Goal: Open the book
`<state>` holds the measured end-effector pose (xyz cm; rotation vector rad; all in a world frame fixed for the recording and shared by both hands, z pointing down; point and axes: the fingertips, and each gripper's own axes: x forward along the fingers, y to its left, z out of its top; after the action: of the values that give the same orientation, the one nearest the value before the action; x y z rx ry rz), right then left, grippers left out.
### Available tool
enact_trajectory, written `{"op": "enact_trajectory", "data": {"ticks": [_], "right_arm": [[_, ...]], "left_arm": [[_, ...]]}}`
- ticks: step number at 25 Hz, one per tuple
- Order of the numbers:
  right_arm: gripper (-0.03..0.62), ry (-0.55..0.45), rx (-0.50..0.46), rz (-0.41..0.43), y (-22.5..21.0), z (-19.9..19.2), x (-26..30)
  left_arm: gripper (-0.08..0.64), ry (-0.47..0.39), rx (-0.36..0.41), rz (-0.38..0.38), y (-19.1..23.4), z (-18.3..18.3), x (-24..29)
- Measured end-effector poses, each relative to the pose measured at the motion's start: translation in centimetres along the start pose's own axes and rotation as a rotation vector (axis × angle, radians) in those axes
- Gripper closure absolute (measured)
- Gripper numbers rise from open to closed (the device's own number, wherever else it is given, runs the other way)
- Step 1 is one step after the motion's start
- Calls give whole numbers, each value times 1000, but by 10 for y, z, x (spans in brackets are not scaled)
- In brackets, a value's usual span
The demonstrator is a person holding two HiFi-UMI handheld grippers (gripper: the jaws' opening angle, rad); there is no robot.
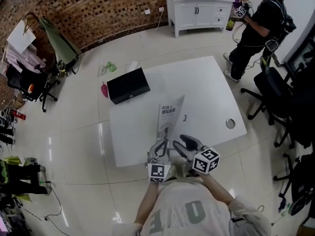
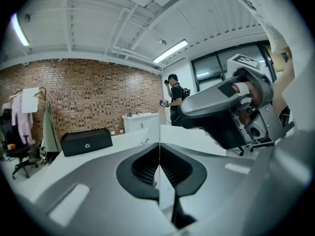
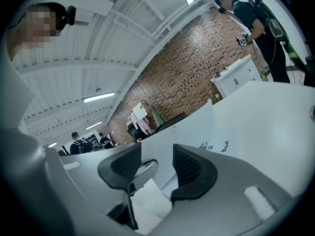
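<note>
A thin book with a pale printed cover [image 1: 171, 113] lies on the white table [image 1: 206, 82], near its front edge. My left gripper [image 1: 161, 149] is at the book's near end, shut on the cover's edge. In the left gripper view the sheet [image 2: 148, 134] runs edge-on straight between the closed pads [image 2: 147, 171] and is lifted off the pages. My right gripper [image 1: 187, 142] hovers just to the right, open. In the right gripper view the raised cover [image 3: 192, 132] stands beyond the wide jaws of the right gripper [image 3: 156, 168], with nothing gripped between them.
A black box [image 1: 128, 85] sits at the table's far left corner. A round grommet [image 1: 230, 123] is near the right edge. A person [image 1: 256, 28] stands at the back right by a white cabinet [image 1: 199, 6]. Office chairs [image 1: 275, 92] crowd the right side.
</note>
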<state>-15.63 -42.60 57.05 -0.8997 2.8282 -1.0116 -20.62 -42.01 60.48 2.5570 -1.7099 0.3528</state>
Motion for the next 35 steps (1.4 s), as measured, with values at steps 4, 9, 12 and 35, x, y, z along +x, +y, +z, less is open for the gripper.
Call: {"op": "enact_trajectory", "data": {"ticks": [4,9,12,35], "right_arm": [[478,-11,-128,-179,-30,6,-11],[588,279,-207,-337,-76,-59,3],[588,436,-236,-369,-83,-91,4],[588,441,-234,-514,-123,-79,12]], "left_arm": [[545,-36,-112,179,45,3,-16],[543,-32,-184,361,86,-8,-43],[535,6,-209,407,95,-21,-56],[313,259,-342,612,110,-104,-98]]}}
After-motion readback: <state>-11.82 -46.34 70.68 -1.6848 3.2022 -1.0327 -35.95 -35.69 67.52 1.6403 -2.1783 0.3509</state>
